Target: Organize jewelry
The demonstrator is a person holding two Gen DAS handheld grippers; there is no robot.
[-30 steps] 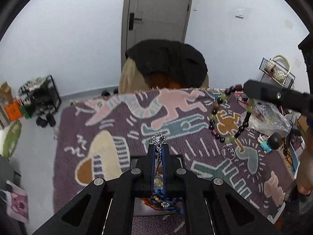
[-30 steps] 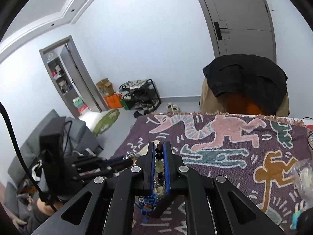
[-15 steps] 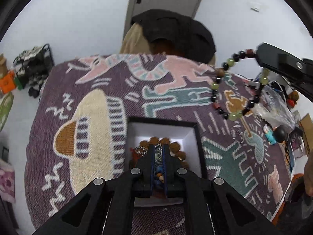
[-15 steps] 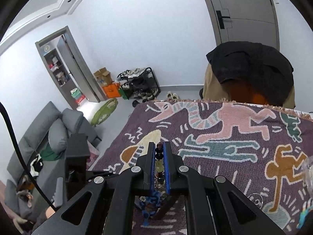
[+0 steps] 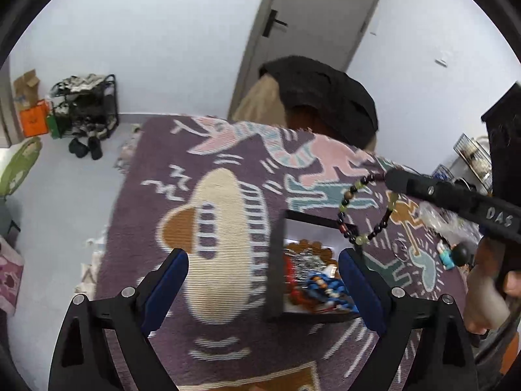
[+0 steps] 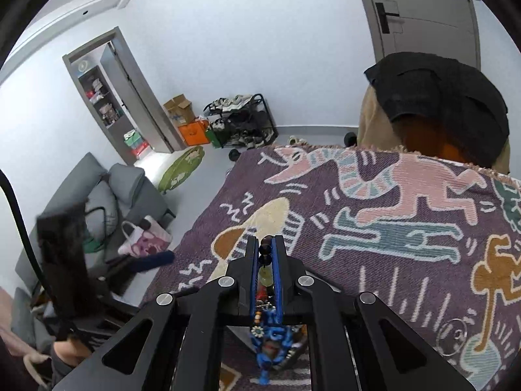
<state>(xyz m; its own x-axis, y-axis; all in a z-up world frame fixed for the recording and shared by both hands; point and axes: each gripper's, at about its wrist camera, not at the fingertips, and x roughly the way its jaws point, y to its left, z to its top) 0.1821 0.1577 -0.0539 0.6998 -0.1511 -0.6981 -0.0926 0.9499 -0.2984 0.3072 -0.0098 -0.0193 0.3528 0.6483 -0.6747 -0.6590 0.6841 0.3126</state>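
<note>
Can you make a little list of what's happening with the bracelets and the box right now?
left gripper: jaws opening, nothing between them
right gripper: shut on the beaded bracelet
beaded bracelet: dangling above the box, dark and green beads
box: black, white inside, on the patterned blanket
in the box: brown beads, red and blue jewelry

A: How many of each do you count?

B: I count two grippers (image 5: 262, 288) (image 6: 266, 244), one beaded bracelet (image 5: 364, 211), one box (image 5: 276, 260), and perhaps three or four pieces (image 5: 320, 285) piled inside; blur hides more.
</note>
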